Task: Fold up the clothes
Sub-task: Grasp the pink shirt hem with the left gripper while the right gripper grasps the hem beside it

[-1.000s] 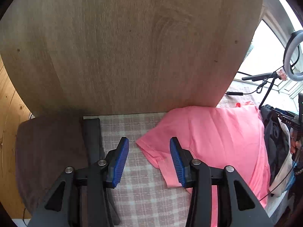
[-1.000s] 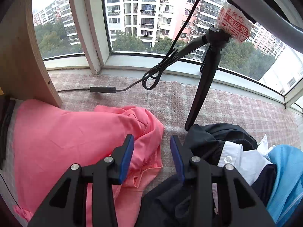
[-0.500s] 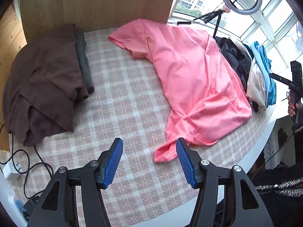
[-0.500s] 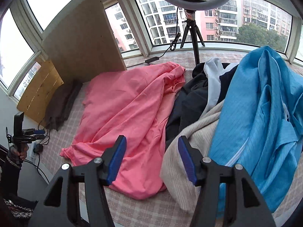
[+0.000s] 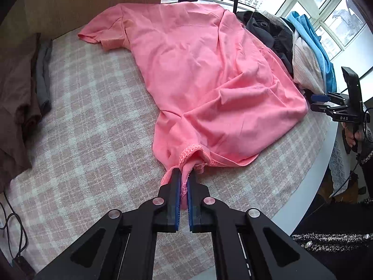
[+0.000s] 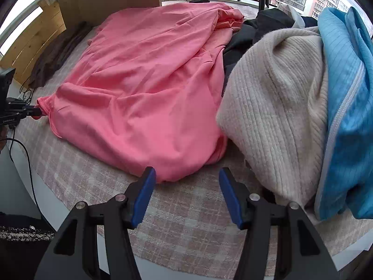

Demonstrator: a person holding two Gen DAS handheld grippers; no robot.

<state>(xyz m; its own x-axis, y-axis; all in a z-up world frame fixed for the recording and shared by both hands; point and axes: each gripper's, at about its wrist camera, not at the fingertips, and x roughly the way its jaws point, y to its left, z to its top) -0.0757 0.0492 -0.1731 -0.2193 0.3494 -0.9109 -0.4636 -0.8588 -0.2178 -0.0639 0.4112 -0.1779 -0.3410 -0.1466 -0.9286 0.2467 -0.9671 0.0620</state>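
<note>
A pink T-shirt lies spread and wrinkled on the checked tablecloth, its sleeve toward the wooden board. My left gripper is shut on the shirt's near hem corner, and bunched pink fabric shows between its blue pads. The right wrist view shows the same grip at the far left, left gripper on the pink T-shirt. My right gripper stands open just short of the shirt's other bottom corner, with only tablecloth between its fingers. It appears as the right gripper beside that corner in the left wrist view.
A pile of clothes crowds the right: a cream knit, a blue jacket and a black garment. Folded brown clothes and a grey piece lie at the left. A wooden board stands behind. The table's rounded edge is near.
Both grippers have pulled back from the far side to the near table edge and come lower. The left one has closed on the pink hem. The right one has opened wider.
</note>
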